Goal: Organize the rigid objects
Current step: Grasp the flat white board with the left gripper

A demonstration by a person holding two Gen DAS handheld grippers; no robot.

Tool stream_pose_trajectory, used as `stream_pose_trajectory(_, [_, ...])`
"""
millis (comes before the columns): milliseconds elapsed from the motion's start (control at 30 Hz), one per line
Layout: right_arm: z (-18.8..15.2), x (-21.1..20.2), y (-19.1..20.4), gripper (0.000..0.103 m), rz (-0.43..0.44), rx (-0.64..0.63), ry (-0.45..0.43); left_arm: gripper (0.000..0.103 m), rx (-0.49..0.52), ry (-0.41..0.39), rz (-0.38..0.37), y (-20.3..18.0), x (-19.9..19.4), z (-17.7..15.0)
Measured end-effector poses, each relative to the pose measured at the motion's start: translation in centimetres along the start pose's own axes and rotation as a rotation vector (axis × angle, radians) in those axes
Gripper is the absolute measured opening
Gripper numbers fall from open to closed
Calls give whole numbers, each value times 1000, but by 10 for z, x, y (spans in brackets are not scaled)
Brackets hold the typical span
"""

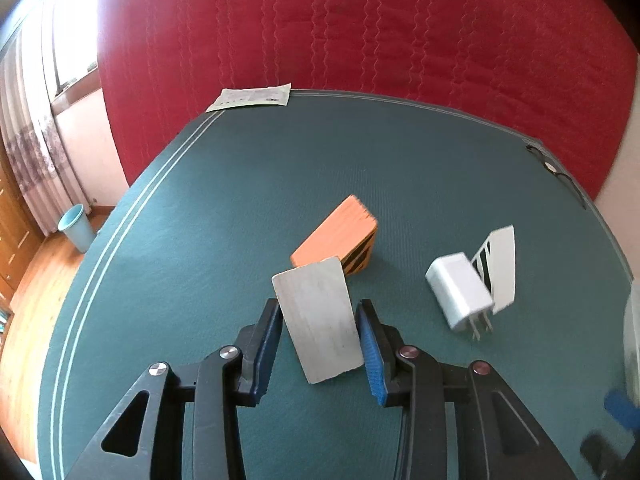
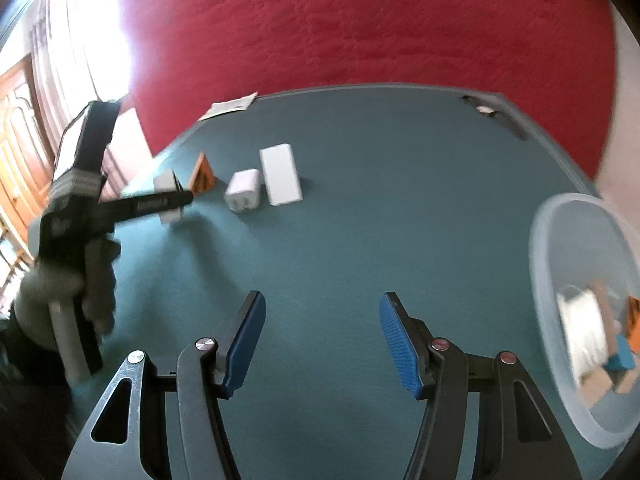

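Now, left jaws: my left gripper (image 1: 319,304) is closed on the block (image 1: 316,320), one blue pad against each long edge.
Block: a pale grey slab, tilted, its far corner overlapping the orange box (image 1: 336,236) in my left view.
Right jaws: my right gripper (image 2: 321,296) stands about half open, nothing between the pads, only bare mat (image 2: 360,220) under them.
Hand: a gloved hand (image 2: 68,280) holds the left tool at the left of my right view.
Neighbours: the orange box lies just behind the block; a charger (image 1: 460,292) lies to the right, prongs toward me, touching a white box (image 1: 500,268) beside it.
In the way: nothing lies between my right jaws and the charger; the orange box is close behind the left jaws.
Tub: a clear tub (image 2: 544,264) sits at the right edge and holds white, brown, orange and blue pieces, too blurred to name.
Far edge: a paper (image 1: 252,98) lies at the far left corner, glasses (image 1: 556,170) at the far right.
Surface: a green mat with pale lines along its left side.
Room: a red quilt (image 1: 360,20) behind, a curtain (image 1: 32,140) at a bright window, a blue bin (image 1: 76,226) on a wood floor (image 1: 32,300).
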State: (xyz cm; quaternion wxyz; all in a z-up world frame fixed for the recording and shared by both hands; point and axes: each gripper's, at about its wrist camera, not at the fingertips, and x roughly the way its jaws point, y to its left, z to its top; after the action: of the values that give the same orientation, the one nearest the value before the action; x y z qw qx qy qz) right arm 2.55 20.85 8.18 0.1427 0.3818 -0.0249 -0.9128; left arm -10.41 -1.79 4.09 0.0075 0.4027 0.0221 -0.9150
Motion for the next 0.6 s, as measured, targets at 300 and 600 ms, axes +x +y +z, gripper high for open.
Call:
stream_pose_trajectory(300, [39, 48, 35, 58, 56, -30, 26, 40, -6, -34, -46, 16, -24, -12])
stream_pose_trajectory(600, [63, 97, 61, 46, 122, -29, 82, 40, -20, -41, -93, 24, -25, -16])
